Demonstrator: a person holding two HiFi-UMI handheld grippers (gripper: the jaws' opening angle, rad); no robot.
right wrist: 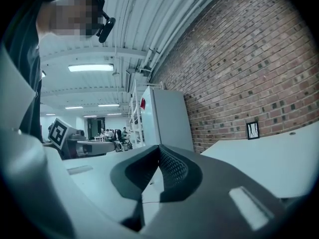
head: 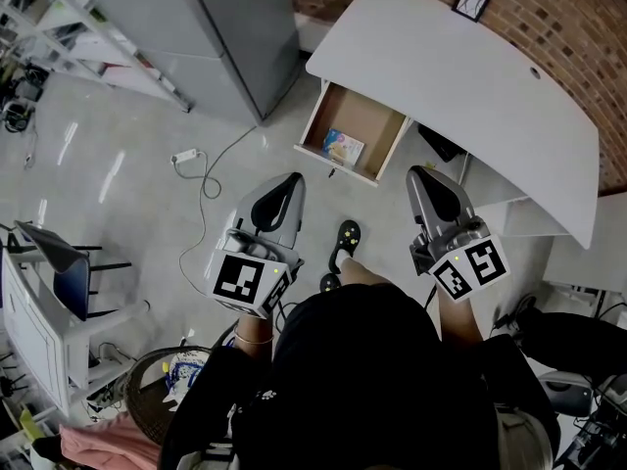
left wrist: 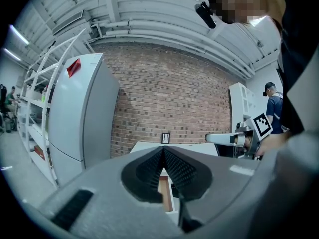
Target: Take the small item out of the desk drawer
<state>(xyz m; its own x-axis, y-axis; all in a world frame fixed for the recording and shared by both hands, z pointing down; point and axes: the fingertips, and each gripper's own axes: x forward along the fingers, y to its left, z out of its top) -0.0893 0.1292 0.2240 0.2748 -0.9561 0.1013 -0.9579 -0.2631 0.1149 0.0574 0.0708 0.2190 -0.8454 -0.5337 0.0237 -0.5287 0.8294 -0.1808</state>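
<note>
Your left gripper (head: 292, 184) and right gripper (head: 419, 176) are clenched empty; unopened, you risk jamming the small colourful flat card (head: 344, 147) against the open wooden drawer's (head: 370, 116) front edge.

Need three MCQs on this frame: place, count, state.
1. The small item lies: A in the open drawer; B on the floor; C on the chair.
2. Picture frames on the desk: A none; B one; C three.
3. The left gripper has its jaws: A wide open; B shut, empty; C shut on the small item.
Answers: 1 A, it lies on the drawer's wooden bottom; 2 B, a single frame stands at the desk's far edge; 3 B, the jaws meet with nothing between.
</note>
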